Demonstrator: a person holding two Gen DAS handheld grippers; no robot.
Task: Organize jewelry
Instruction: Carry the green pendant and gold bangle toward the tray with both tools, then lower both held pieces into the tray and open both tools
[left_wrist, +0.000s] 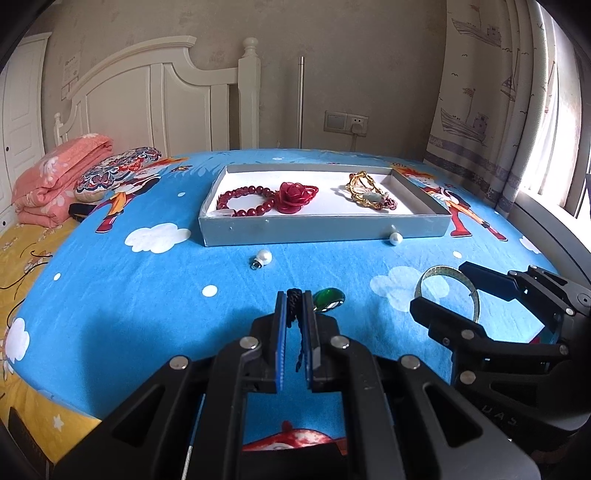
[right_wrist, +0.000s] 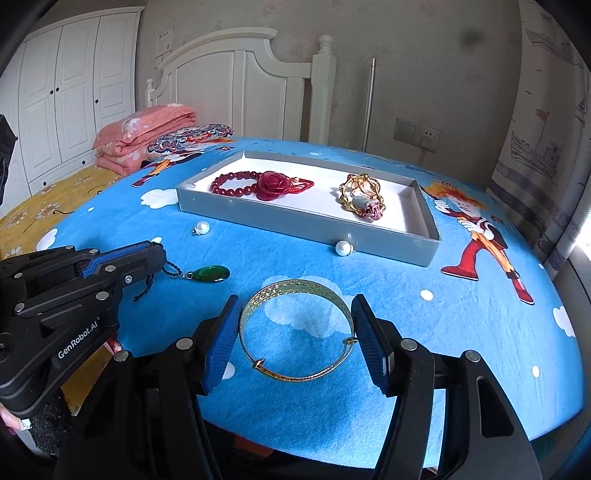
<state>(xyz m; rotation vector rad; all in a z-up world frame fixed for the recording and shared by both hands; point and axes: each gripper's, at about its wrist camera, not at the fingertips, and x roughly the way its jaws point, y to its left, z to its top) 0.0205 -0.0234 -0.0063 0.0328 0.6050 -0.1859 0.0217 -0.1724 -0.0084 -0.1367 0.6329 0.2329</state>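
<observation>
My left gripper (left_wrist: 294, 301) is shut on the dark cord (left_wrist: 293, 308) of a green pendant (left_wrist: 328, 297), which lies on the blue cloth just right of the fingertips. In the right wrist view the left gripper (right_wrist: 155, 251) holds the cord (right_wrist: 171, 269) with the pendant (right_wrist: 212, 274) trailing right. My right gripper (right_wrist: 295, 314) is open, its jaws on either side of a gold bangle (right_wrist: 295, 328) lying flat, close to it or just touching. The bangle also shows in the left wrist view (left_wrist: 448, 286). A grey tray (left_wrist: 325, 230) holds a red bead bracelet (left_wrist: 245, 201), a red rose piece (left_wrist: 293, 197) and a gold ornament (left_wrist: 369, 192).
Two loose pearls lie in front of the tray, one on the left (left_wrist: 263, 257) and one at the tray's wall (left_wrist: 395, 239). A folded pink quilt (left_wrist: 55, 181) and a patterned pillow (left_wrist: 118, 171) sit at the back left. Curtains (left_wrist: 498, 110) hang on the right.
</observation>
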